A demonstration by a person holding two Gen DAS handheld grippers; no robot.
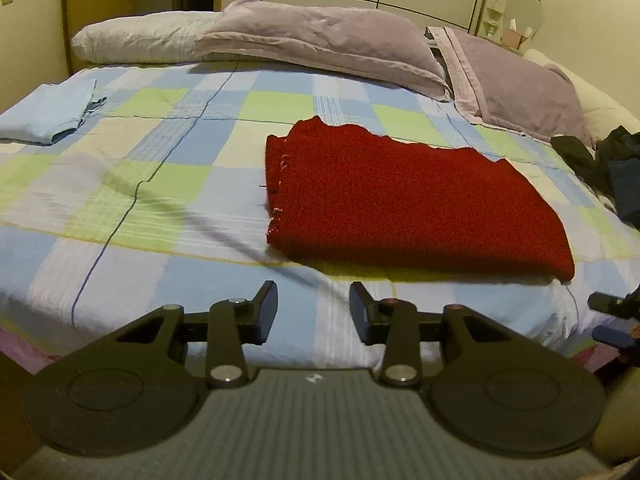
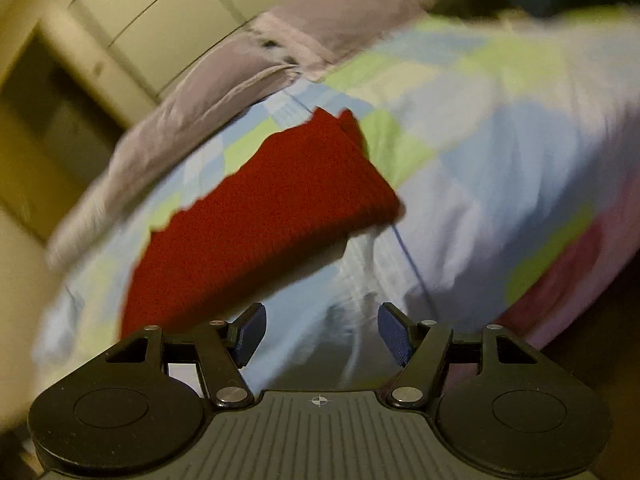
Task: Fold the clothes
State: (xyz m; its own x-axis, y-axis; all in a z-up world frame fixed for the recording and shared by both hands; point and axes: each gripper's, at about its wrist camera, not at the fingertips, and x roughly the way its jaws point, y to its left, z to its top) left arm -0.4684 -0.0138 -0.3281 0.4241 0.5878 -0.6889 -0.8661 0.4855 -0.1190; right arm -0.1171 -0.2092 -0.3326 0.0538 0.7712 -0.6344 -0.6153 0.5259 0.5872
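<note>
On the checked bed (image 1: 160, 184) lies a folded red knit (image 1: 400, 200); both grippers (image 1: 313, 312) (image 2: 321, 334) gape empty

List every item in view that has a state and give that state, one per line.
red knit garment: folded, lying flat on the bed, not gripped.
light blue garment: folded, at the bed's far left edge.
dark clothes: unfolded heap at the right edge.
pillows: lying at the head of the bed.
door: shut.
left gripper: open, empty.
right gripper: open, empty, view blurred.
</note>
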